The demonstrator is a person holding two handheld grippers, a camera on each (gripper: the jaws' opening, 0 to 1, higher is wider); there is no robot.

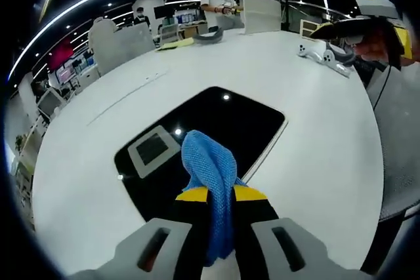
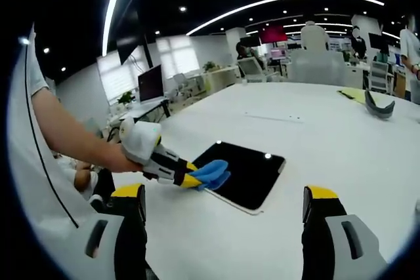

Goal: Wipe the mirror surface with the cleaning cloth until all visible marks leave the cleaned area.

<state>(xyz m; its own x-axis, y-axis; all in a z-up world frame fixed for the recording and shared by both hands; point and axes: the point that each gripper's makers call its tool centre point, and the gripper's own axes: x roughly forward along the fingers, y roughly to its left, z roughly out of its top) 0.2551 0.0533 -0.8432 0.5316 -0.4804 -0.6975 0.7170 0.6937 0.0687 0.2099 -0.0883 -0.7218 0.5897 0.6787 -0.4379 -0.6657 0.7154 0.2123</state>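
Observation:
A dark rectangular mirror lies flat on the white table, reflecting ceiling lights. My left gripper is shut on a blue cleaning cloth, whose bunched end rests on the mirror's near part. In the right gripper view the same mirror sits mid-table, with the left gripper pressing the blue cloth on its left corner. My right gripper is open, held above the table in front of the mirror, nothing between its jaws.
A person's bare arm holds the left gripper. A white game controller and a grey curved object lie at the table's far side. A person stands beyond the table; chairs and desks fill the background.

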